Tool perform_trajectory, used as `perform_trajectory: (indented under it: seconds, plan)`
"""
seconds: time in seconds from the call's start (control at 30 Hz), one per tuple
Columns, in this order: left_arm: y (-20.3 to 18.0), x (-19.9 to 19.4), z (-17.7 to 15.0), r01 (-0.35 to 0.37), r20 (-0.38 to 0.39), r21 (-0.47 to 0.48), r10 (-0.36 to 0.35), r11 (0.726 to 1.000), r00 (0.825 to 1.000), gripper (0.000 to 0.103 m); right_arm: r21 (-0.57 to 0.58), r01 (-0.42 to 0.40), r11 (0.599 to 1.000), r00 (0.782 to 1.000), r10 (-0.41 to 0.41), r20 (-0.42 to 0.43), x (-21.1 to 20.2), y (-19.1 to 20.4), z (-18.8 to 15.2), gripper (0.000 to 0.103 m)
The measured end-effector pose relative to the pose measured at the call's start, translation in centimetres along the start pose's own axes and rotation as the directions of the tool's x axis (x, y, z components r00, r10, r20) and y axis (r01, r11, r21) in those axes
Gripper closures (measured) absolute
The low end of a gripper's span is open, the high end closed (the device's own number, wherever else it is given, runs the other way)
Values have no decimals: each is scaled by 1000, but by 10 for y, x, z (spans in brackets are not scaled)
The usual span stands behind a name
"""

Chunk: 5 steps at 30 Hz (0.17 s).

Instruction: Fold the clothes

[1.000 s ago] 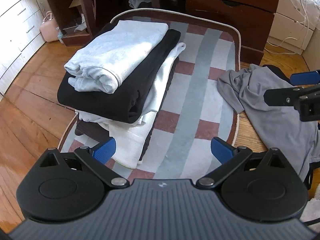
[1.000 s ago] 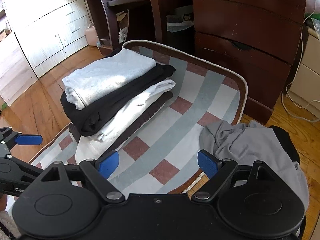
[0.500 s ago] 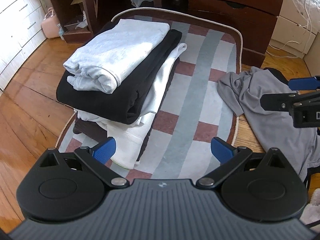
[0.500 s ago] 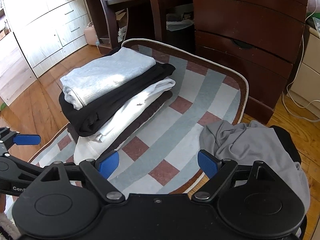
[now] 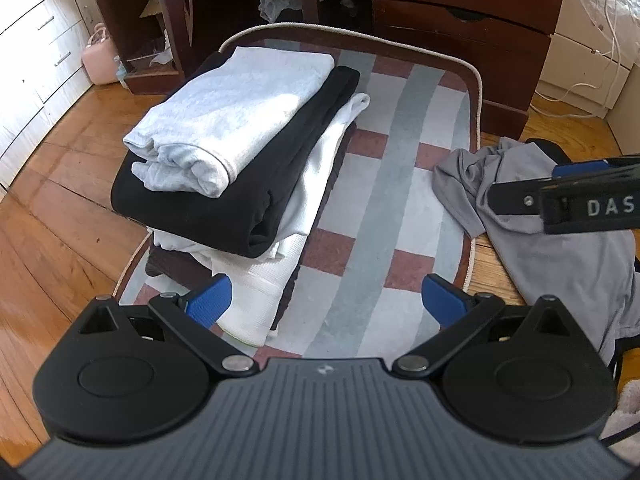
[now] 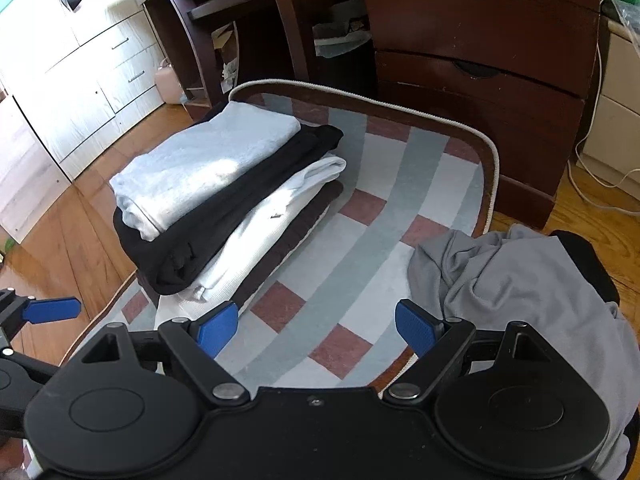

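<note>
- I am holding my left claw (image 5: 326, 300) and my right claw (image 6: 316, 326) spread wide, both gripping nothing, both hovering over the rug (image 5: 384, 184).
- The grey shirt (image 6: 532, 292) is lying crumpled to my right, half off the rug's right edge, running away from me; my right claw is sitting nearer it, I judge.
- The folded stack (image 5: 236, 148) is resting further off, to the left.

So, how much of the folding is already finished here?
Done: a stack of folded clothes sits on the rug. In hand: nothing; the left tool and right tool are open and empty. Left: the grey shirt, crumpled at the rug's edge.
</note>
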<state>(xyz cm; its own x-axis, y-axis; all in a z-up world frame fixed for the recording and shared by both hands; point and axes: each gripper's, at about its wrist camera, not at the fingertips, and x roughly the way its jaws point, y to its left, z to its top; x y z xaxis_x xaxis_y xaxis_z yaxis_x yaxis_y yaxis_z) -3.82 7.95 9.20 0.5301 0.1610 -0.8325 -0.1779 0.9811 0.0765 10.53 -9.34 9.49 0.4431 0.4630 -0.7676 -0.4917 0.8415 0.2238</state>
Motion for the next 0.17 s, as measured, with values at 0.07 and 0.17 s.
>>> perform_trajectory:
  seconds: [0.07, 0.17]
  plan:
    - [1, -1, 0, 7, 4, -10, -7, 1000, 1000, 0, -3, 0, 1000, 1000, 0, -3, 3, 2, -1, 14]
    - [3, -4, 0, 2, 22, -34, -1, 999, 1000, 0, 5, -7, 1000, 1000, 7, 1, 7, 3, -1, 14]
